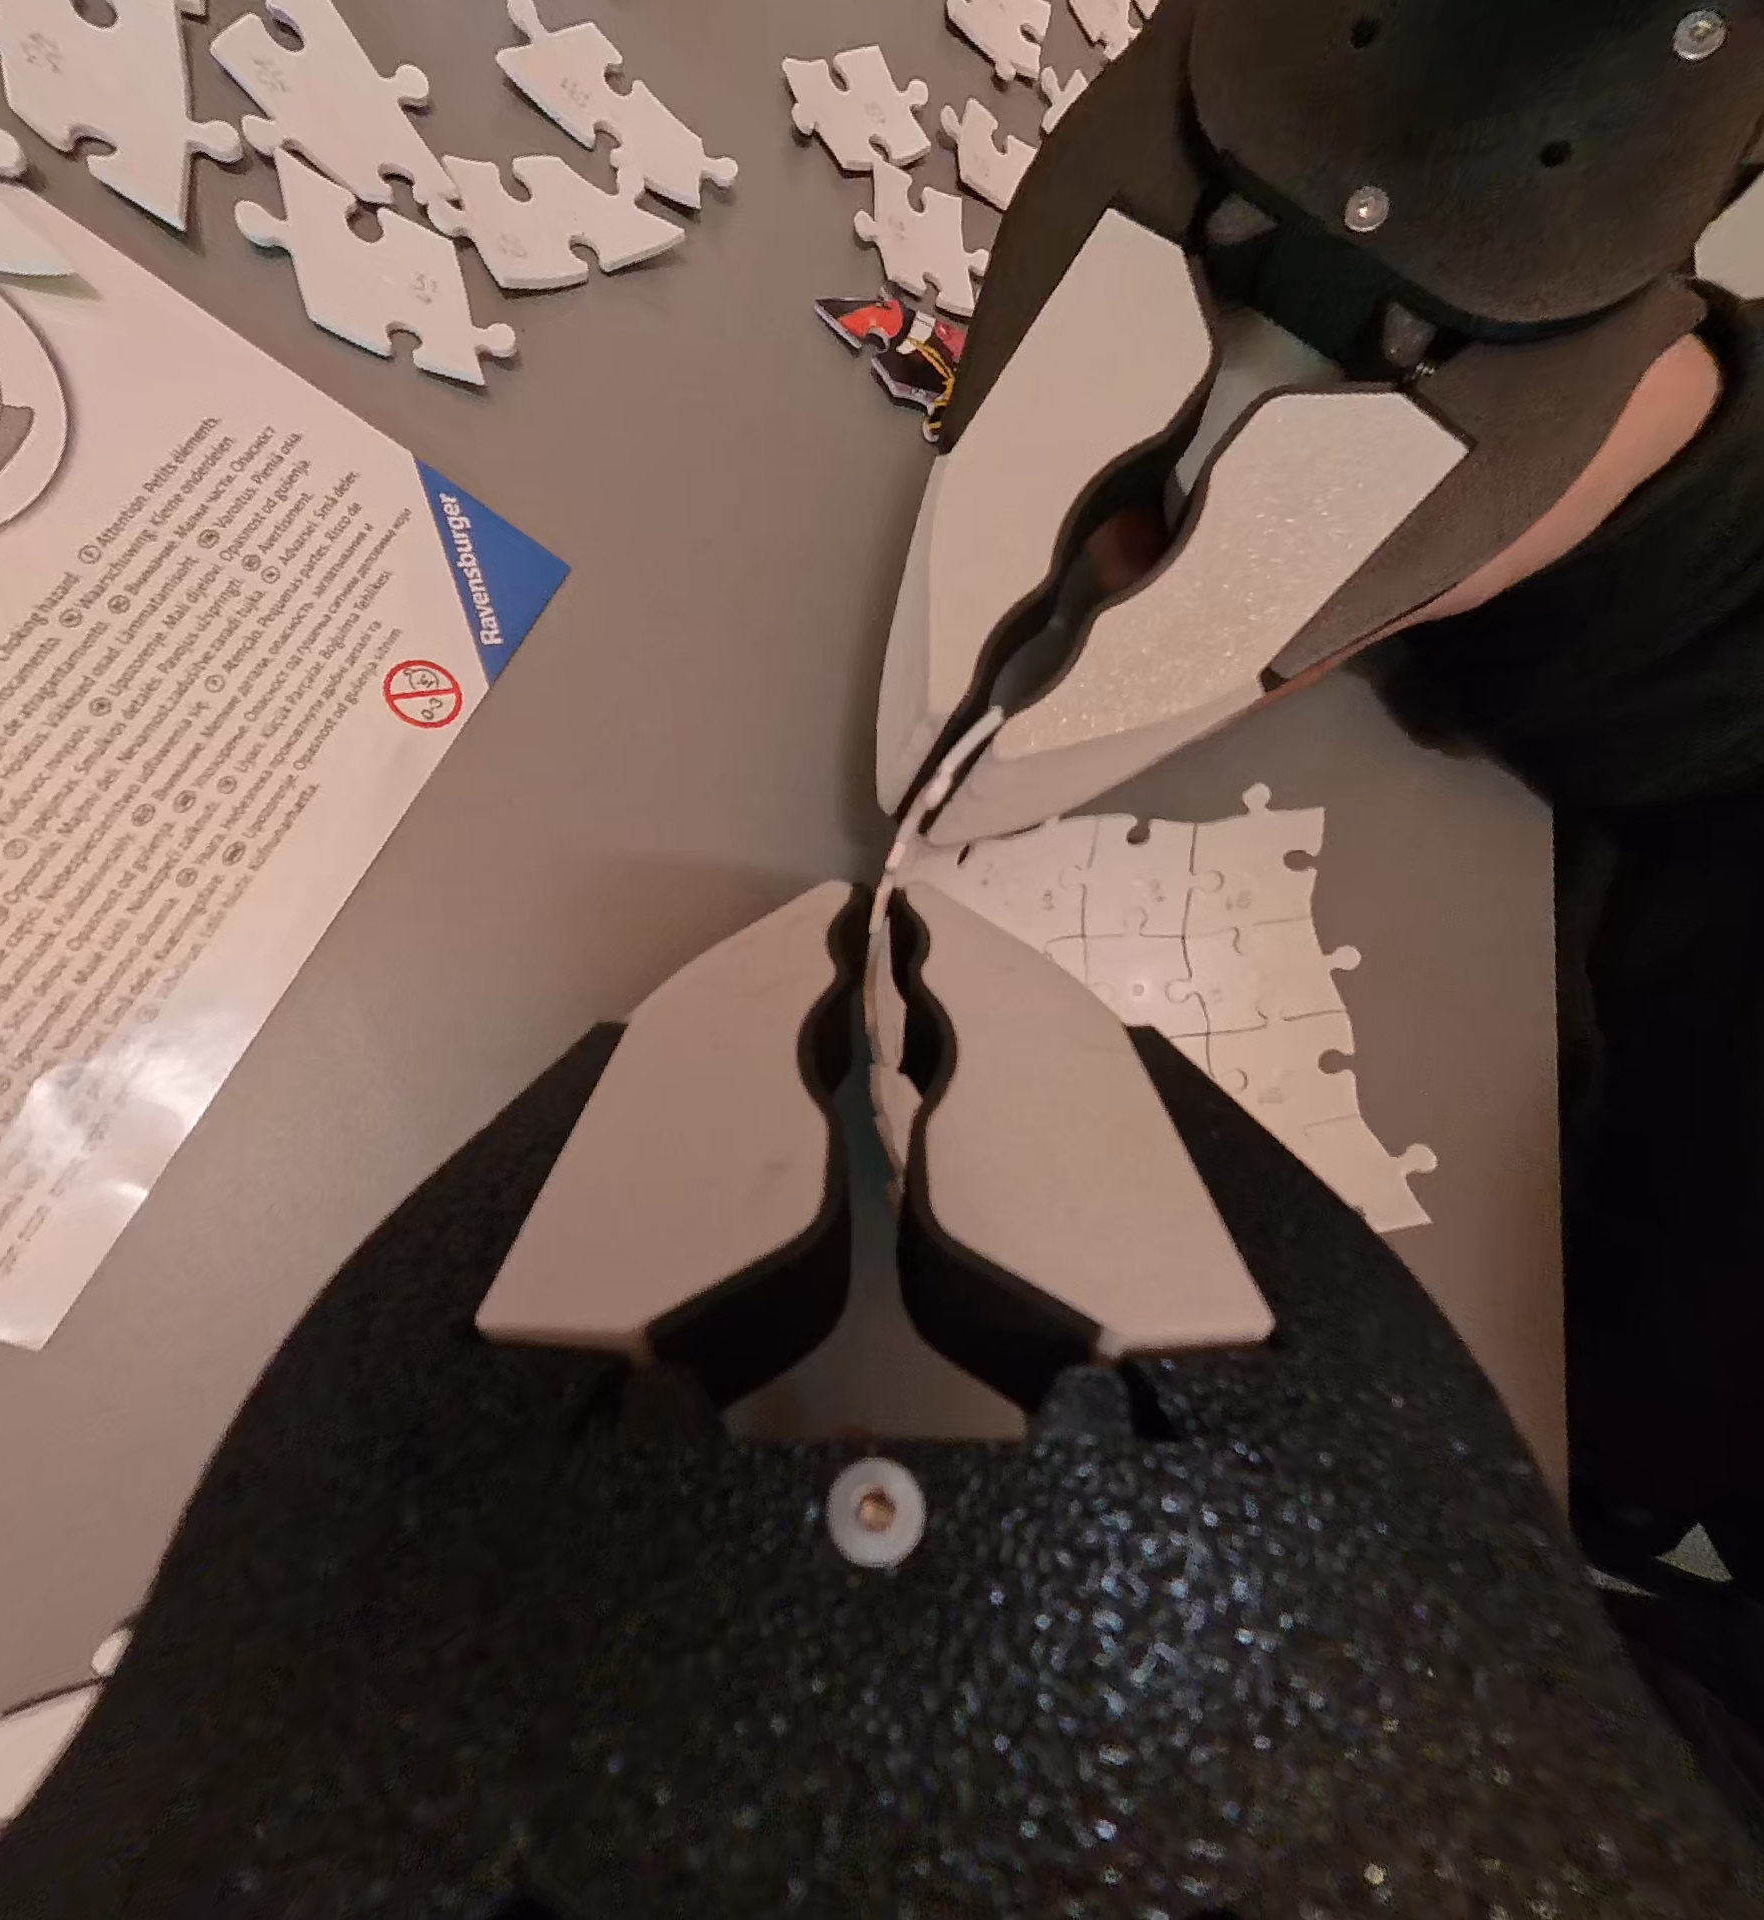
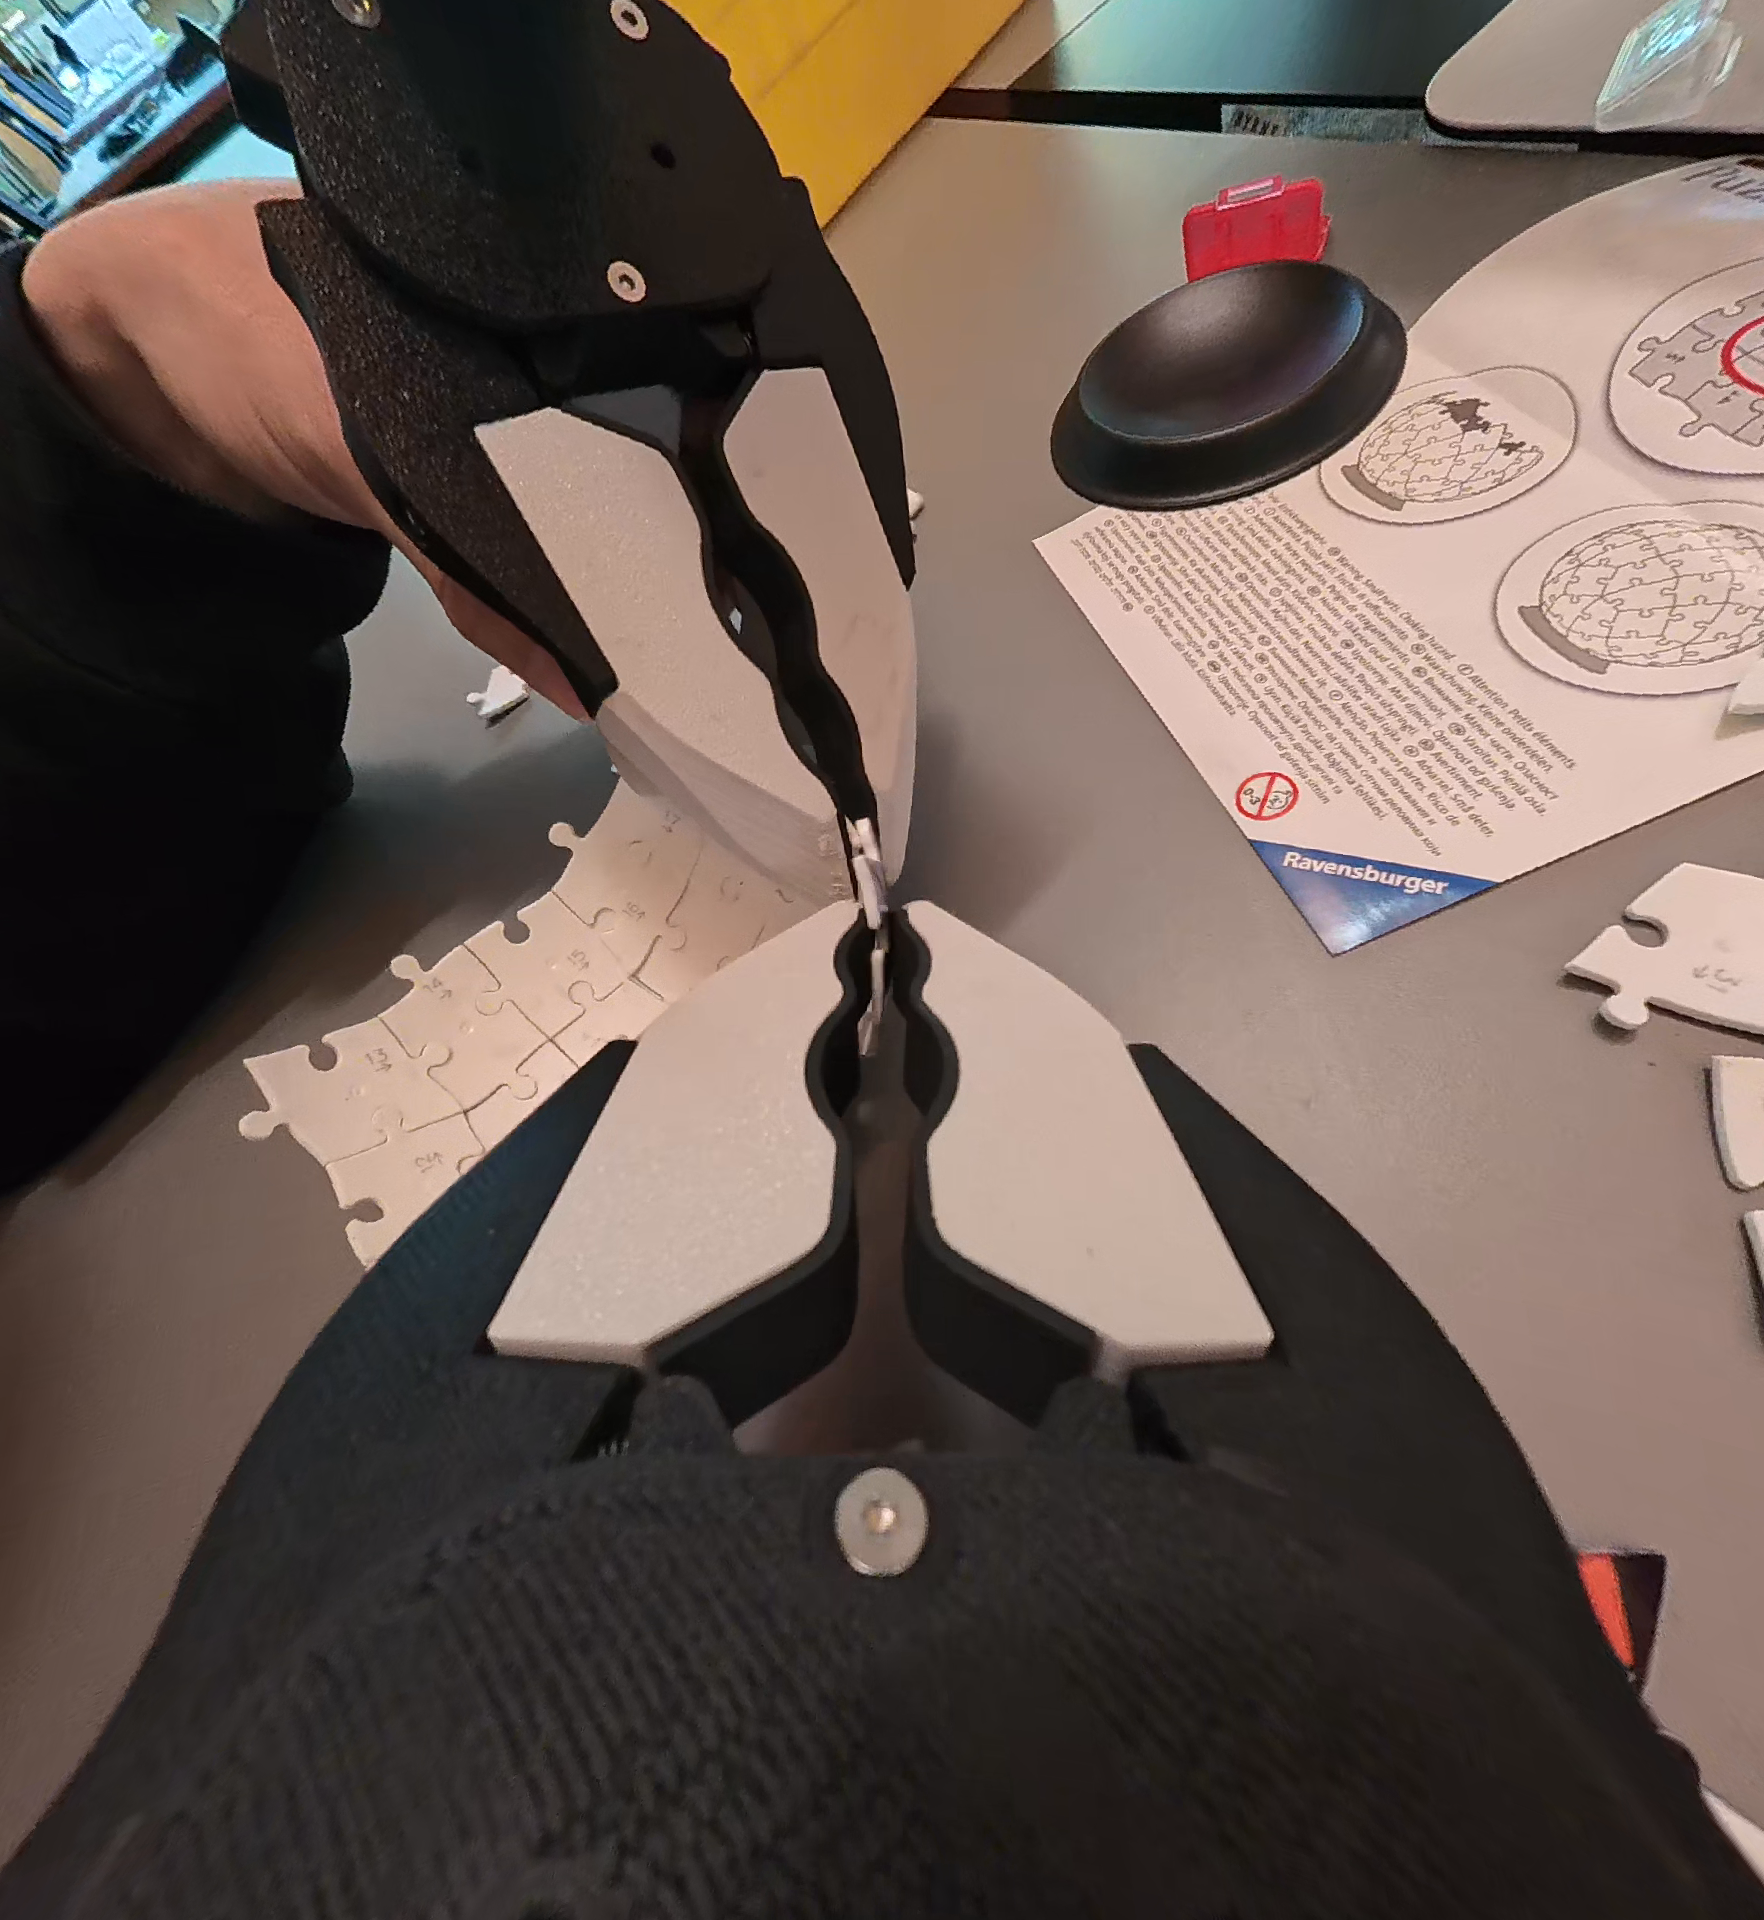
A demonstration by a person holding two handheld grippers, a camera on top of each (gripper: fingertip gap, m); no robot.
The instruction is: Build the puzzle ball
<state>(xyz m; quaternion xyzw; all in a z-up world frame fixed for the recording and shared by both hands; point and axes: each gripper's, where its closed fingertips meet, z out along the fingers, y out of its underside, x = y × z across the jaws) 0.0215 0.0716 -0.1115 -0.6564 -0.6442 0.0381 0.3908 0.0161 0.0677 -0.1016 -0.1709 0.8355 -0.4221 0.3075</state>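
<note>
White puzzle pieces point(image 2: 876, 940), seen edge-on, were held in the air above a curved joined section point(image 2: 504, 1013) lying on the grey table point(image 2: 1221, 1091). The left gripper point(image 1: 876, 940) and right gripper point(image 2: 876, 971), tips nearly touching, each pinched a piece.
</note>
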